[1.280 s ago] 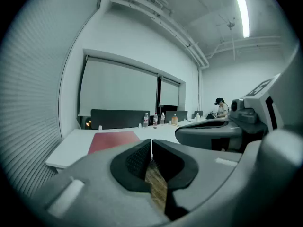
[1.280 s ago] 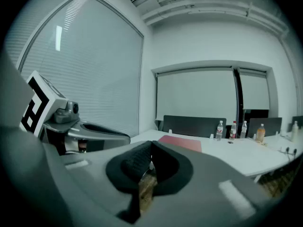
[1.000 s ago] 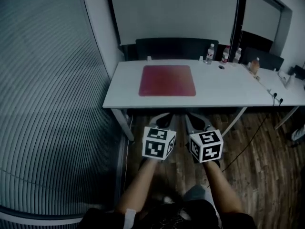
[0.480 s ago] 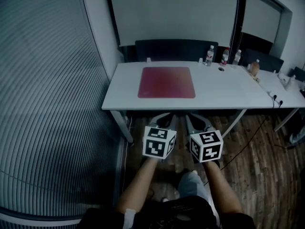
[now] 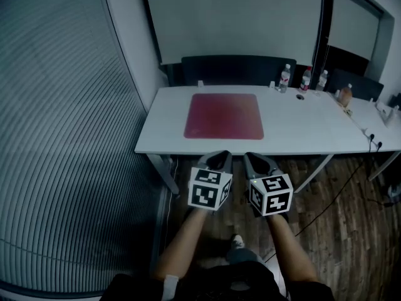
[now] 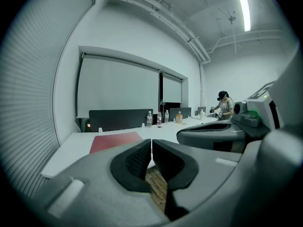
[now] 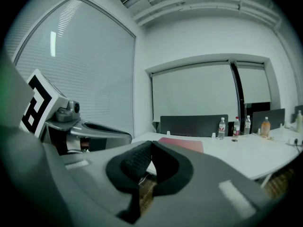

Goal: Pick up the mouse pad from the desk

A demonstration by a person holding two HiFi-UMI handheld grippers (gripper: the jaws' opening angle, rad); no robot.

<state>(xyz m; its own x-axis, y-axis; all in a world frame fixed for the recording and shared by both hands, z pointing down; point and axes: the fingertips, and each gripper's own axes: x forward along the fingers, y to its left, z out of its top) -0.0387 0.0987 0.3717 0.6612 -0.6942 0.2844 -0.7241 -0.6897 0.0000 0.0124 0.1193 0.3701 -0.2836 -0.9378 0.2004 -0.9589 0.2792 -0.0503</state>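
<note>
floor [image 5: 351, 231]: wood planks | blinds [image 5: 56, 137]: left, slatted | desk [image 5: 301, 127]: white | ceiling light [image 6: 244, 6]: lit strip

The tabletop [image 5: 301, 130] is running off the head view's right edge, so its far end is not showing. The bottles [image 5: 286, 77] along its back edge are appearing too small for any label to be told. In the left gripper view, the left claw [image 6: 151, 145] is covering the near part of the mouse pad [image 6: 116, 140], and the right claw [image 6: 189, 135] is blocking the tabletop's right side. The right gripper view is giving only a thin red strip of the pad. The bottom edge is cutting off the person [image 5: 238, 281].
</note>
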